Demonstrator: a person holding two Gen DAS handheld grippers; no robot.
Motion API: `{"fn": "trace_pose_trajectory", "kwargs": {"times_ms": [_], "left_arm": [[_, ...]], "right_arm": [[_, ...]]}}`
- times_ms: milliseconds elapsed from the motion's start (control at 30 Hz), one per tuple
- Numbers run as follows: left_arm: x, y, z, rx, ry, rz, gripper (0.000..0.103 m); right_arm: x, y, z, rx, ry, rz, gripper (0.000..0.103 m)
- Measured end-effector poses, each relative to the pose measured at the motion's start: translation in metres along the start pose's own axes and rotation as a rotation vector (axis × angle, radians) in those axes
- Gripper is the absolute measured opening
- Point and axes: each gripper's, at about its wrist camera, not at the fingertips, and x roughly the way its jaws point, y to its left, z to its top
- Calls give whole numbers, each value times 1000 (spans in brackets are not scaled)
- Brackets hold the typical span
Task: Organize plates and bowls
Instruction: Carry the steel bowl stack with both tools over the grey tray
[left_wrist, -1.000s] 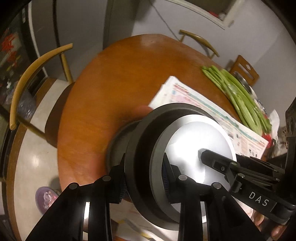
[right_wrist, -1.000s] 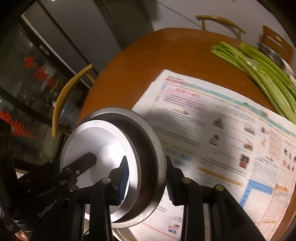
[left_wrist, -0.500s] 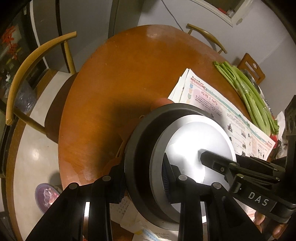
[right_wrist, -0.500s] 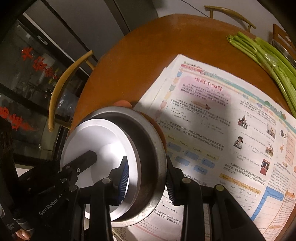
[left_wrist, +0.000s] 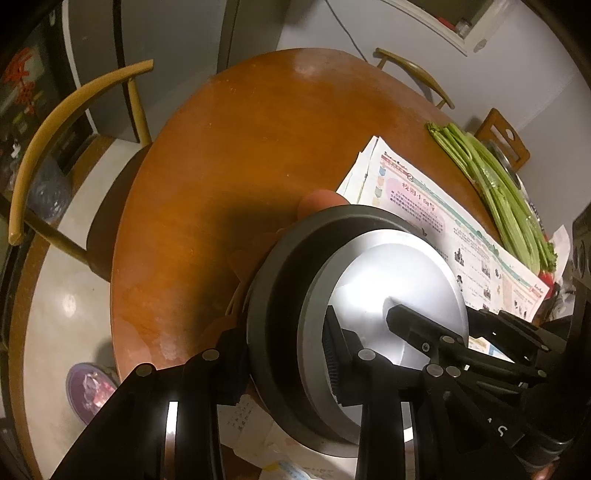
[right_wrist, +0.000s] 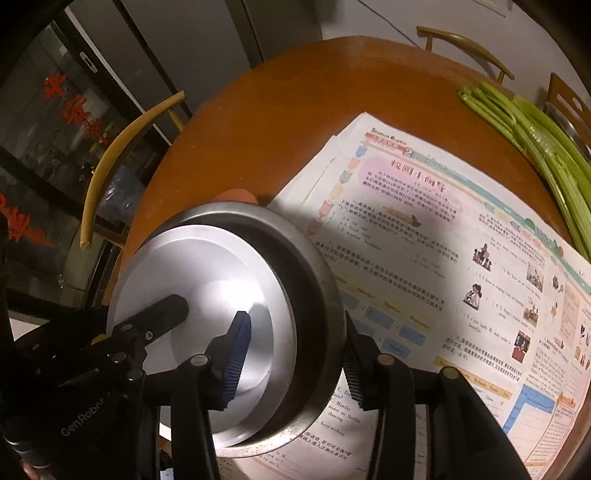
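A round stainless steel bowl (left_wrist: 376, 280) with a dark outer wall and bright inside is held in the air between both grippers, above the near part of a round wooden table (left_wrist: 258, 147). My left gripper (left_wrist: 284, 365) is shut on its left rim, one finger inside and one outside. My right gripper (right_wrist: 295, 354) is shut on the opposite rim of the same bowl (right_wrist: 229, 291). Each gripper shows in the other's view. An orange shape (left_wrist: 321, 199) peeks out behind the bowl; I cannot tell what it is.
A stack of colourful printed papers (right_wrist: 443, 258) covers the right of the table, with a bundle of green celery stalks (right_wrist: 535, 147) beyond it. Wooden chairs (left_wrist: 55, 147) stand at the left and far side. Loose papers (left_wrist: 258, 435) lie at the near edge.
Both grippers have lifted the bowl and carried it back toward the near table edge. A second dark dish seen beneath it a second ago is out of sight now.
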Motion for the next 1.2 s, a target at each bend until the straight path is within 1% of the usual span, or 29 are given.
{"fn": "trace_pose_trajectory", "kwargs": {"times_ms": [33, 133, 167, 200, 267, 333, 467, 500, 533, 633, 667, 700, 733, 767, 800, 833, 900, 933, 1000, 1033, 1100, 1133, 1167, 1200], "left_arm": [[-1, 0, 0, -7, 0, -6, 37], [-6, 4, 2, -31, -12, -43, 45], [-9, 5, 2, -35, -26, -44, 50], [-14, 6, 1, -31, -52, -30, 54], [-23, 4, 0, -16, -102, 3, 54], [-34, 2, -2, -4, -144, 17, 54], [-61, -3, -14, 33, -291, 30, 54], [-69, -5, -20, 55, -342, 6, 54], [-78, -5, -29, 77, -400, -43, 54], [-99, 2, -49, 73, -526, -169, 55], [-108, 6, -55, 67, -563, -236, 56], [-114, 10, -60, 59, -581, -282, 61], [-120, 13, -63, 48, -596, -320, 64], [-127, 17, -67, 39, -618, -344, 70], [-132, 18, -70, 36, -640, -336, 74], [-136, 19, -72, 35, -657, -315, 75], [-144, 18, -80, 46, -696, -238, 75], [-145, 16, -82, 53, -700, -220, 75], [-143, 11, -91, 83, -682, -188, 76], [-142, 10, -93, 82, -683, -164, 77], [-139, 8, -102, 21, -750, 11, 77], [-138, 7, -107, 6, -784, 91, 77], [-135, 4, -111, 4, -799, 161, 77], [-132, 1, -113, 3, -789, 198, 77]], "right_arm": [[-1, 0, 0, 1, -5, 0, 47], [-11, 0, 0, -6, -52, -26, 48], [-15, 0, 0, -8, -67, -29, 50], [-18, 0, 0, -8, -80, -26, 51], [-26, 1, 0, -11, -107, -18, 54], [-30, 3, 0, -22, -121, -25, 54], [-39, 8, -6, -43, -154, -32, 54], [-41, 9, -8, -45, -161, -34, 54], [-44, 9, -11, -46, -170, -35, 54], [-51, 11, -16, -68, -181, -21, 54], [-55, 12, -18, -72, -186, -25, 54], [-59, 11, -19, -71, -196, -35, 54], [-62, 12, -20, -72, -206, -40, 54], [-67, 12, -21, -76, -218, -35, 54], [-72, 11, -23, -79, -229, -23, 55], [-77, 11, -25, -85, -241, -9, 55], [-81, 10, -29, -87, -256, 9, 55], [-83, 9, -31, -83, -262, 20, 55], [-84, 7, -38, -79, -263, 50, 54], [-84, 6, -41, -77, -261, 55, 55], [-84, 7, -52, -94, -260, 49, 54], [-85, 9, -58, -113, -264, 38, 54], [-88, 9, -66, -121, -277, 45, 54], [-89, 8, -74, -117, -289, 66, 54]]}}
